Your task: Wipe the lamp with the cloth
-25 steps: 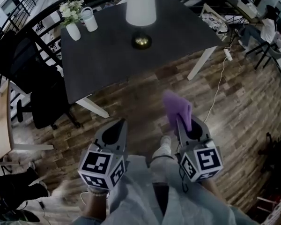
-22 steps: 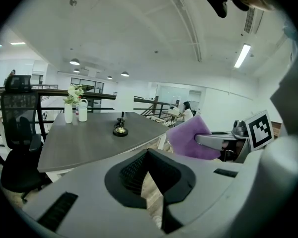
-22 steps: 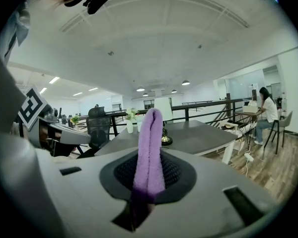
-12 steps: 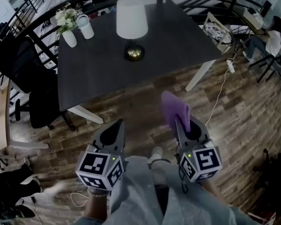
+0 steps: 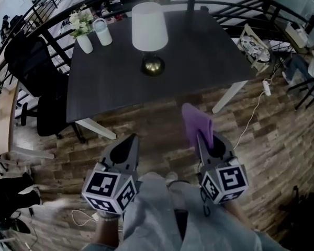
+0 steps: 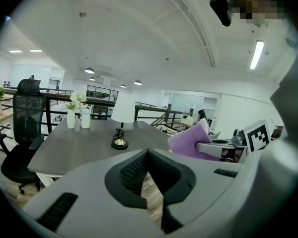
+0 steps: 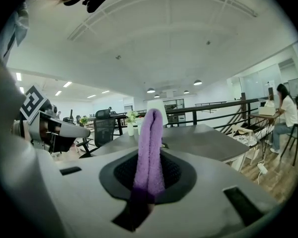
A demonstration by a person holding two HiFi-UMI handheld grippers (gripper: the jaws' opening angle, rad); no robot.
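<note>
Well short of the bench: cloth pinched in the right fingers, left fingers empty.
Head view: the right gripper [image 5: 200,136] clamps one purple cloth [image 5: 197,122], upright over the wood floor [image 5: 146,116]; the left gripper [image 5: 132,139] has its fingers pressed together. One lamp [image 5: 149,20] stands on the bench [image 5: 115,82], well apart from both, near one flower vase [image 5: 83,34] and one white mug [image 5: 102,31]. Left gripper view: fingertips meet on nothing, lamp [image 6: 122,114] ahead. Right gripper view: cloth [image 7: 150,143] squeezed between the fingers, partly hiding the lamp.

No readable text, label, brand, number or sign shows anywhere.
</note>
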